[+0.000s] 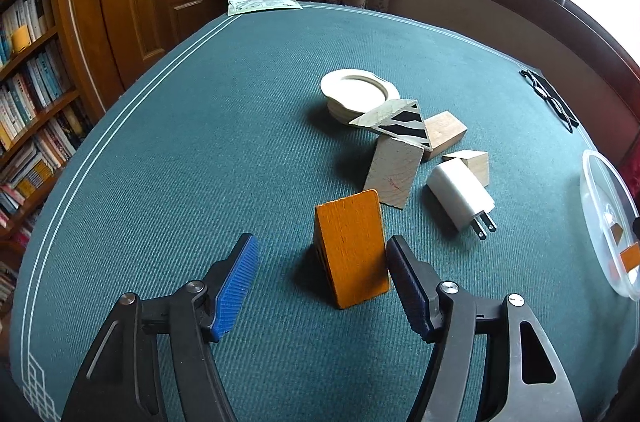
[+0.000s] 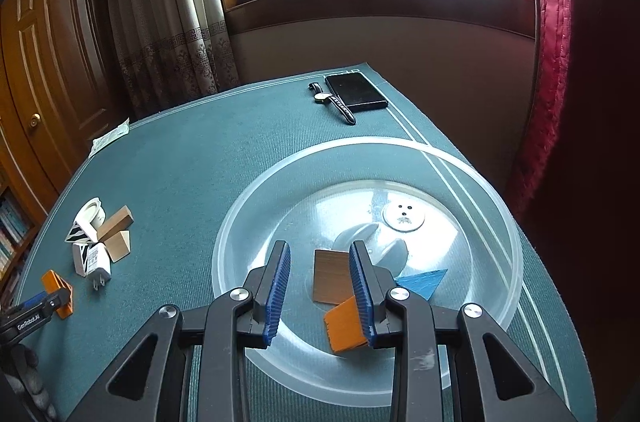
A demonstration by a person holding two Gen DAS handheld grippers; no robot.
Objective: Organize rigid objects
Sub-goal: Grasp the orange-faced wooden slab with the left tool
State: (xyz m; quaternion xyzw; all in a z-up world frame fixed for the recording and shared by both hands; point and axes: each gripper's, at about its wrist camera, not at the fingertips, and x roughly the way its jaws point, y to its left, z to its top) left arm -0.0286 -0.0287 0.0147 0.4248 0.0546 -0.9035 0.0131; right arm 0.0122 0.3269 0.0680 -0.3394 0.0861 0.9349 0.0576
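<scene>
Left hand-held gripper [image 1: 320, 274]: spread wide around orange wedge block [image 1: 352, 248] (lower centre). Right hand-held gripper [image 2: 320, 288]: parted, empty, above clear bowl [image 2: 496, 198].

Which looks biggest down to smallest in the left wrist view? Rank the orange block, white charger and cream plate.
1. orange block, though it sits nearest the camera, which inflates it.
2. cream plate and white charger: too alike to rank.
</scene>
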